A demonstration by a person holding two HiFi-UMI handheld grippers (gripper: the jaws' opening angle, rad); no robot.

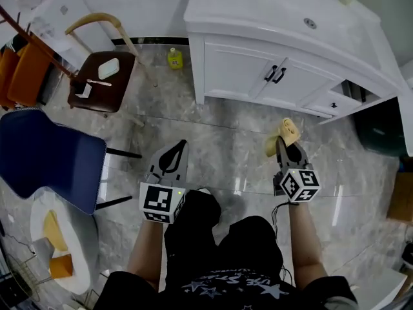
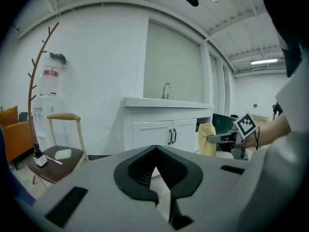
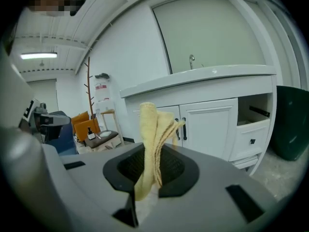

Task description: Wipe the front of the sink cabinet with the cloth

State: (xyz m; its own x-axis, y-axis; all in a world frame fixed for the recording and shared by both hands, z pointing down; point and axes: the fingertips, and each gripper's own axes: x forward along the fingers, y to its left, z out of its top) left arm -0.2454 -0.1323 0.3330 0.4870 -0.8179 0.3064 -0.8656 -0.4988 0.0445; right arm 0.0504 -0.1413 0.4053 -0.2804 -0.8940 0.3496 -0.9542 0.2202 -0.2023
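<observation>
Ahead of both sets of fingers you have open floor (image 1: 213, 134) up to the cabinet (image 1: 240, 70). Its front stands well apart from the tips, with nothing lying on the floor between. The counter (image 1: 271, 18) overhangs the doors, so its edge sticks out above the two black handles (image 1: 275, 74), which sit side by side where the doors meet. Past the doors, off to the right of your right fingers, a drawer (image 1: 352, 97) stands partly open. Beyond that a dark bin (image 1: 381, 129) closes off that side. To the left of your left fingers a blue chair (image 1: 48, 157) sits near, its black legs reaching toward the gripper. A brown chair (image 1: 103, 79) stands farther ahead on that side. A small yellow bottle (image 1: 174, 58) stands on the floor at the cabinet's left corner.

Your right gripper (image 1: 288, 148) is clamped on the cloth (image 3: 154, 134). The yellow folds run up between the fingers and stand past the tips, with the top curling over. The cloth hangs in the air short of the doors and touches nothing but the fingers.

Your left gripper (image 2: 155, 151) has its tips brought together with nothing between them. Only a thin sliver of floor shows through behind the tips. It hovers over bare floor, level with the right one.
</observation>
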